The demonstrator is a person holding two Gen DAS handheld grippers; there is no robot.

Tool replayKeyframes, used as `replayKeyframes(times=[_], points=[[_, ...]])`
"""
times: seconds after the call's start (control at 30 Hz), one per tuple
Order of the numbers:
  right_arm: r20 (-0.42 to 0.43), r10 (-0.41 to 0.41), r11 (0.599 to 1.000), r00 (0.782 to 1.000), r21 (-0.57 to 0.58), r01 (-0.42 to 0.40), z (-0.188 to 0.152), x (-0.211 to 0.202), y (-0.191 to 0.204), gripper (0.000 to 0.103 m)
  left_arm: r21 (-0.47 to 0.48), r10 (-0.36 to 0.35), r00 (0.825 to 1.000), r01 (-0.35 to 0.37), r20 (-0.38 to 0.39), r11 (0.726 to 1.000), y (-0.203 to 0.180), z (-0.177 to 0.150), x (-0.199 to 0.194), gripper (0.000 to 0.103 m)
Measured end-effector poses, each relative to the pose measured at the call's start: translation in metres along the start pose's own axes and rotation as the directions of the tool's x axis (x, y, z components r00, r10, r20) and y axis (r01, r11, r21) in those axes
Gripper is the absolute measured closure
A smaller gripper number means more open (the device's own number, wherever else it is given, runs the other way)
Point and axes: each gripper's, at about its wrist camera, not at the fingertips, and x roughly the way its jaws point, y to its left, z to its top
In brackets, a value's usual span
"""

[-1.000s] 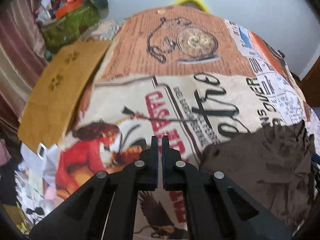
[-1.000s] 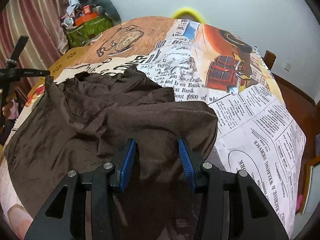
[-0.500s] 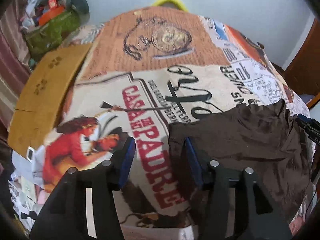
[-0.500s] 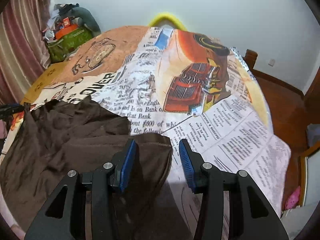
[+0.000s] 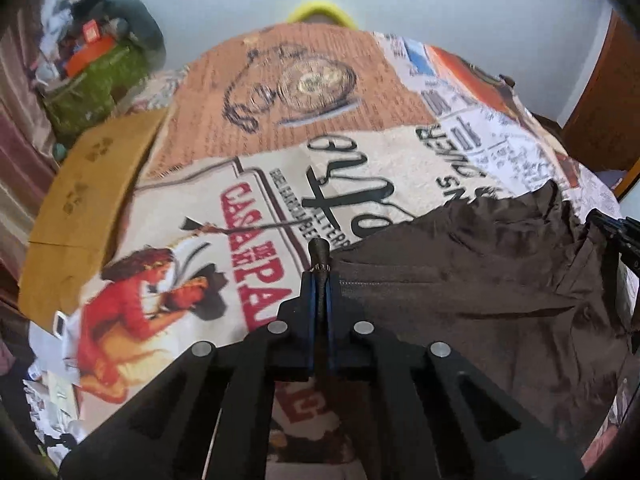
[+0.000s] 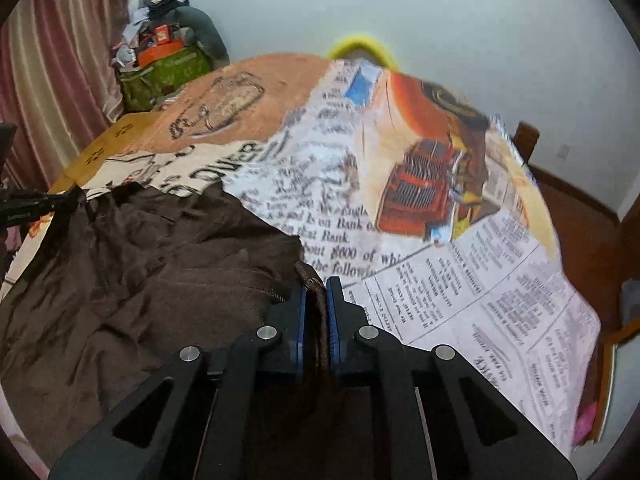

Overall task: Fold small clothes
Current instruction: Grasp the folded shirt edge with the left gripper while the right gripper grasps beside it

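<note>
The brown garment (image 5: 460,292) lies crumpled on the printed tablecloth (image 5: 280,128) between both tools, the left gripper (image 5: 320,280) clamped tight on 1 bunched corner at its near left edge and the right gripper (image 6: 316,292) pinching a rolled hem at its opposite corner

dark brown garment (image 5: 472,280), crumpled and spread flat on the printed cloth, two edge folds pinched upward

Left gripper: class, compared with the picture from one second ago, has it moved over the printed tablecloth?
Yes. The left gripper has shifted rightward off the red lettering and now pinches the brown garment's edge.
</note>
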Motion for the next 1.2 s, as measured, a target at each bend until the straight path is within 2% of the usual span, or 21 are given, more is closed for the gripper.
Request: replayKeyframes(times=[0.27, 0.4, 0.53, 0.7, 0.83, 0.9, 0.93, 0.97, 1.03, 1.07, 1.1, 1.2], points=[[0.124, -0.023, 1.0, 0.992, 0.015, 0.022, 0.02, -0.035, -0.005, 0.095, -0.034, 0.008, 0.989, -0.003, 0.149, 0.999, 0.013, 0.01, -0.053, 0.1], [0.175, -0.043, 0.999, 0.984, 0.028, 0.039, 0.032, -0.04, -0.006, 0.095, -0.055, 0.028, 0.981, -0.018, 0.194, 0.998, 0.016, 0.021, -0.056, 0.1], [0.172, -0.068, 0.997, 0.983, 0.036, 0.063, 0.04, -0.025, -0.01, 0.095, -0.084, 0.042, 0.986, -0.028, 0.161, 0.996, 0.021, 0.029, -0.033, 0.1], [0.108, -0.091, 0.995, 0.99, 0.051, 0.086, 0.038, 0.006, -0.015, 0.095, -0.107, 0.052, 0.997, -0.046, 0.054, 0.993, 0.024, 0.025, 0.016, 0.1], [0.057, -0.081, 0.996, 0.995, 0.053, 0.078, 0.032, 0.016, -0.016, 0.092, -0.086, 0.072, 0.997, -0.075, -0.027, 0.994, 0.023, 0.015, 0.041, 0.1], [0.047, -0.089, 0.995, 0.995, 0.053, 0.086, 0.029, 0.014, -0.017, 0.087, -0.066, 0.089, 0.995, -0.091, -0.041, 0.994, 0.022, 0.011, 0.043, 0.095], [0.041, -0.089, 0.995, 0.995, 0.052, 0.087, 0.028, 0.012, -0.017, 0.08, -0.06, 0.089, 0.995, -0.092, -0.044, 0.994, 0.021, 0.009, 0.042, 0.093], [0.038, -0.086, 0.995, 0.996, 0.053, 0.083, 0.028, 0.009, -0.018, 0.071, -0.053, 0.088, 0.995, -0.091, -0.048, 0.994, 0.021, 0.007, 0.039, 0.088], [0.045, -0.07, 0.996, 0.997, 0.059, 0.067, 0.025, -0.001, -0.019, 0.059, -0.042, 0.081, 0.996, -0.083, -0.043, 0.996, 0.02, 0.003, 0.031, 0.075], [0.051, -0.063, 0.996, 0.997, 0.058, 0.06, 0.023, -0.008, -0.019, 0.055, -0.037, 0.079, 0.996, -0.08, -0.033, 0.996, 0.019, 0.001, 0.023, 0.066], [0.054, -0.062, 0.997, 0.997, 0.055, 0.059, 0.02, -0.015, -0.019, 0.053, -0.034, 0.081, 0.996, -0.082, -0.023, 0.996, 0.019, -0.002, 0.015, 0.056], [0.048, -0.052, 0.997, 0.998, 0.054, 0.049, 0.012, -0.034, -0.015, 0.051, -0.037, 0.073, 0.997, -0.073, -0.01, 0.997, 0.02, -0.01, -0.005, 0.045]])
